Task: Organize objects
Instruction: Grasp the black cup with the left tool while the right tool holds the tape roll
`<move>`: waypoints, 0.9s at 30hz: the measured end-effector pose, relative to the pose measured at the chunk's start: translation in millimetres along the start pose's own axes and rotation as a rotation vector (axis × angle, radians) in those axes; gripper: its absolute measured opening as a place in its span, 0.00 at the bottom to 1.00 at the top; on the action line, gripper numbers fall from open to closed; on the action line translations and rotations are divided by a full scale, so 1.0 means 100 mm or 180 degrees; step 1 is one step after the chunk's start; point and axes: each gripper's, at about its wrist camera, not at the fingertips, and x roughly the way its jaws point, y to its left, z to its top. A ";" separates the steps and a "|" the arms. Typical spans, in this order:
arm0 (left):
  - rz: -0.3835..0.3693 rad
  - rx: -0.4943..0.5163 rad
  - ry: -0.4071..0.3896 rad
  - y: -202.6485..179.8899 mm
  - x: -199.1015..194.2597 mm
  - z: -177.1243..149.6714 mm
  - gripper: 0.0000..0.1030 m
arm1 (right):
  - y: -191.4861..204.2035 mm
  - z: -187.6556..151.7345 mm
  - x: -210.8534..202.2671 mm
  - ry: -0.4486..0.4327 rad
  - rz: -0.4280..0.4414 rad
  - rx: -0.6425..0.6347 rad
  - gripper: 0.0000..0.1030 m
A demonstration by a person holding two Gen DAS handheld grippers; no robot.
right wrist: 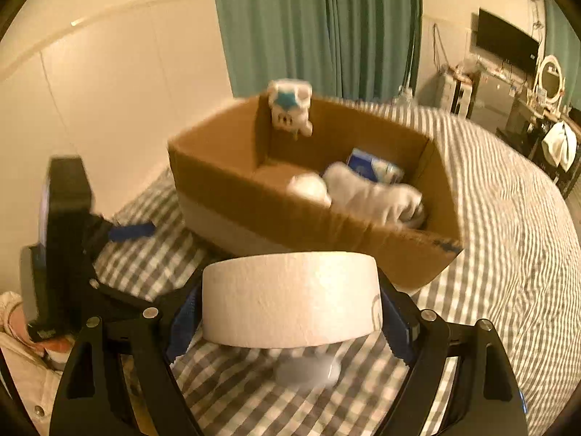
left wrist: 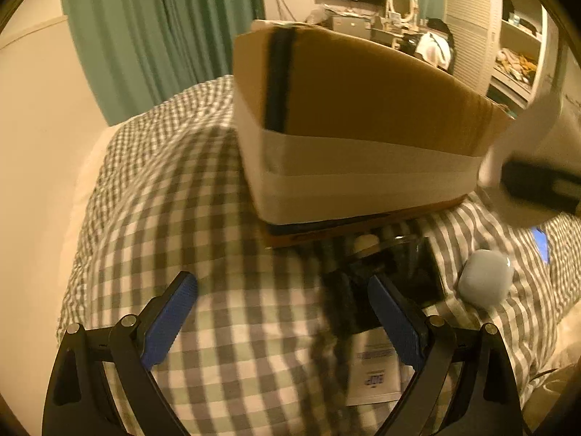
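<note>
My right gripper is shut on a white toilet paper roll and holds it above the checked bed cover, just in front of an open cardboard box. The box holds white cloth, a blue-and-white pack and a white-and-blue toy at its far wall. My left gripper is open and empty, low over the bed cover beside the box. A black glossy item and a white labelled packet lie by its right finger.
A grey-blue soft pouch lies on the bed to the right; it also shows blurred under the roll. The other gripper's body is at the left. Green curtains and a cluttered desk stand beyond the bed.
</note>
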 end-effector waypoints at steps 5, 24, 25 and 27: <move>-0.0169 0.0064 0.0018 -0.12 0.05 0.02 0.95 | -0.04 0.09 -0.11 -0.0187 -0.0079 -0.0024 0.82; -0.1015 0.0231 0.0403 -0.51 0.42 0.10 0.55 | -0.35 0.02 -0.07 -0.0072 -0.0261 0.0210 0.82; -0.1004 0.0247 0.0393 -0.52 0.41 0.10 0.53 | -0.35 0.01 -0.07 -0.0074 -0.0256 0.0216 0.82; -0.0957 0.0259 0.0350 -0.50 0.38 0.12 0.53 | -0.35 0.00 -0.08 -0.0075 -0.0247 0.0214 0.82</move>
